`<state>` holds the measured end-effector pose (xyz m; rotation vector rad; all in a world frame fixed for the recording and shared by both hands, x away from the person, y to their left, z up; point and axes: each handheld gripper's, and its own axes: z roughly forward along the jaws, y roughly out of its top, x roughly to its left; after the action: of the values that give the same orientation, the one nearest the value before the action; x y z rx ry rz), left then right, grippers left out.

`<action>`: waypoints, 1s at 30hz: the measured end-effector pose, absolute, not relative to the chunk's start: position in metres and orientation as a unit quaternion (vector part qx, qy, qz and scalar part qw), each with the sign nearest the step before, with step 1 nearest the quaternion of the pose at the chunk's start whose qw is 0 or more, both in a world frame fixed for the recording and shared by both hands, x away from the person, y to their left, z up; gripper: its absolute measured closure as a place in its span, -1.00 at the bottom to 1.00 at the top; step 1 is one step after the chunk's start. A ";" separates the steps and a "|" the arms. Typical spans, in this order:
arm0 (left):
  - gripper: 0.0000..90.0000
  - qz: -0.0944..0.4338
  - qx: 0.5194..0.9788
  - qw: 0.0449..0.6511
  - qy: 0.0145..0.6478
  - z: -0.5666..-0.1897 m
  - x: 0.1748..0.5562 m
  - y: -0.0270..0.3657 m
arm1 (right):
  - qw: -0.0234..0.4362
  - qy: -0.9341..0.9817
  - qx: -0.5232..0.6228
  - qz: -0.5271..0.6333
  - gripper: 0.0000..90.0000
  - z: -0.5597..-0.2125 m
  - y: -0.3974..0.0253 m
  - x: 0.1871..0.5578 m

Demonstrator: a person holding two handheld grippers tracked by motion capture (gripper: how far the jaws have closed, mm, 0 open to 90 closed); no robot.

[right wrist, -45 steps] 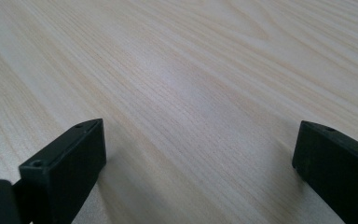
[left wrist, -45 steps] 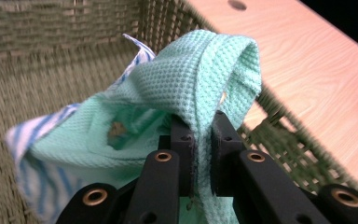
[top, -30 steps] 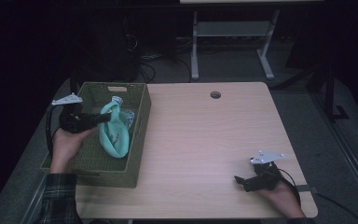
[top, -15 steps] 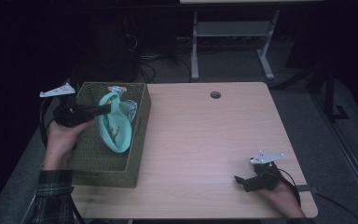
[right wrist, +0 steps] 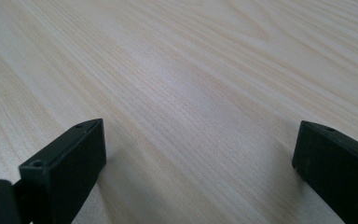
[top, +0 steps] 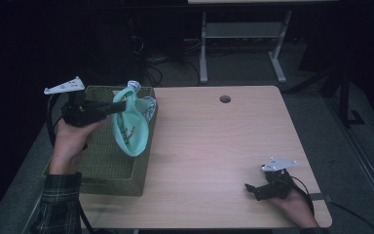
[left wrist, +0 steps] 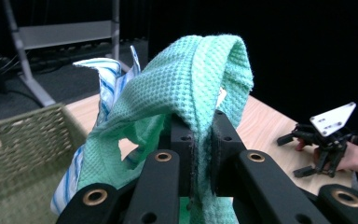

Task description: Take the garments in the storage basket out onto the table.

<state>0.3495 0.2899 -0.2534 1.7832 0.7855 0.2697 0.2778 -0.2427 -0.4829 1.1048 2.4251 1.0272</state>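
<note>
The left gripper [top: 121, 105] clamps a mint-green waffle towel [top: 131, 129] lifted above the wicker basket [top: 102, 165], next needing carrying to the table [top: 214, 146], while the right gripper [top: 255, 190] rests there, jaws apart.

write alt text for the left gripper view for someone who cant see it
The left gripper has its black jaws shut on a fold of a mint green waffle-weave cloth, with a blue striped cloth hanging behind it. A woven basket sits lower left, on the wooden table.
</note>
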 end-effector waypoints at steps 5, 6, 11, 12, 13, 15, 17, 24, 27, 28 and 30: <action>0.82 0.115 0.757 0.563 0.312 -0.246 0.349 0.271 | 0.141 0.840 0.385 0.355 -0.95 -0.483 -0.243 0.278; 0.82 0.115 0.757 0.563 0.312 -0.246 0.349 0.271 | 0.141 0.840 0.385 0.355 -0.95 -0.483 -0.243 0.278; 0.82 0.109 0.762 0.567 0.292 -0.242 0.350 0.253 | 0.142 0.840 0.383 0.356 -0.95 -0.483 -0.243 0.278; 0.82 0.107 0.762 0.569 0.290 -0.242 0.350 0.249 | 0.141 0.840 0.385 0.355 -0.95 -0.483 -0.243 0.277; 0.82 0.106 0.761 0.571 0.289 -0.242 0.350 0.247 | 0.141 0.840 0.385 0.355 -0.95 -0.483 -0.243 0.277; 0.82 0.102 0.763 0.573 0.282 -0.243 0.351 0.240 | 0.141 0.840 0.385 0.355 -0.95 -0.483 -0.243 0.277; 0.82 0.097 0.763 0.577 0.276 -0.243 0.351 0.233 | 0.142 0.840 0.384 0.356 -0.95 -0.483 -0.243 0.278; 0.82 0.084 0.764 0.586 0.256 -0.247 0.351 0.208 | 0.142 0.840 0.383 0.356 -0.95 -0.483 -0.243 0.278; 0.82 0.077 0.765 0.588 0.251 -0.248 0.351 0.202 | 0.141 0.840 0.386 0.355 -0.95 -0.483 -0.243 0.277; 0.82 0.079 0.767 0.587 0.247 -0.250 0.350 0.198 | 0.141 0.840 0.385 0.355 -0.95 -0.483 -0.243 0.277; 0.81 0.077 0.767 0.587 0.245 -0.251 0.350 0.195 | 0.141 0.840 0.385 0.355 -0.95 -0.483 -0.243 0.277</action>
<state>0.3499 0.1950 -0.2508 1.7881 0.5715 0.1800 0.2774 -0.2425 -0.4827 1.1133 2.4256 1.0261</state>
